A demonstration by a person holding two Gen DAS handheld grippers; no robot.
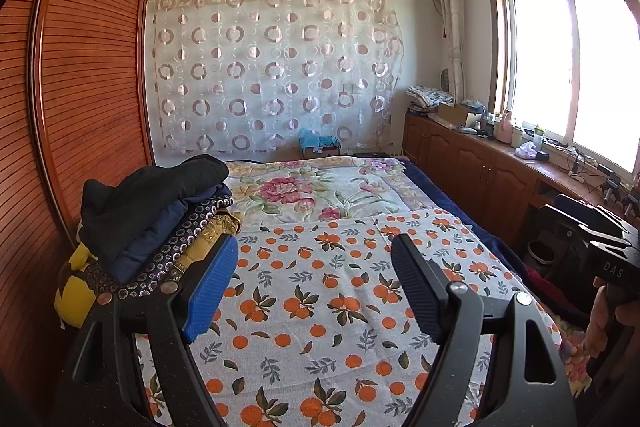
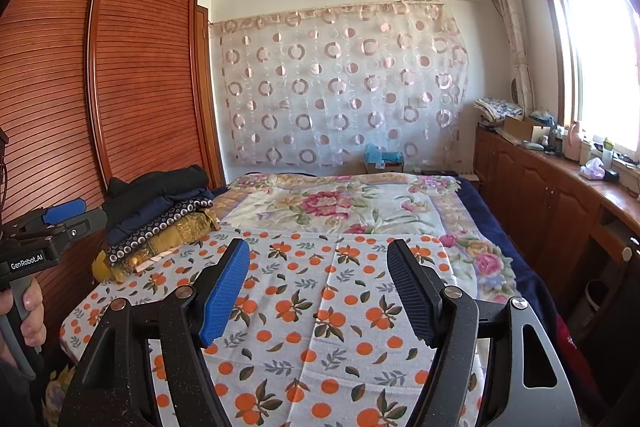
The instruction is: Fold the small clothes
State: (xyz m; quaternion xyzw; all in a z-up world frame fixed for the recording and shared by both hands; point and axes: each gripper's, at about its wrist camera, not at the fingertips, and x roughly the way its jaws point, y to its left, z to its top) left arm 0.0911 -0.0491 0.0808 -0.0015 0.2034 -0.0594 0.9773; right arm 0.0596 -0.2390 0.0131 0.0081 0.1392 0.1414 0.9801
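Step in hand: between garments; no loose piece lies on the orange-print white cotton sheet (image 2: 320,327) covering the bed
Left hand-held gripper (image 1: 316,279): jaws wide apart, holding nothing
Right hand-held gripper (image 2: 318,287): jaws wide apart, empty
Clothes: folded stack of black, navy, dotted and gold fabrics (image 1: 160,215) at the bed's left edge, beside the wardrobe
Next move, judged: fetch an unfolded garment, none visible, and spread it flat on the sheet

The left claw (image 1: 314,283) has its jaws spread wide with nothing between them, one pad blue, the other black. It tilts slightly downward. The right claw (image 2: 318,287) is also spread and empty, tilted slightly down, level with its partner. A hand (image 2: 30,311) wraps the left claw's grip at the right view's left edge; another hand (image 1: 604,323) holds the right claw's grip.
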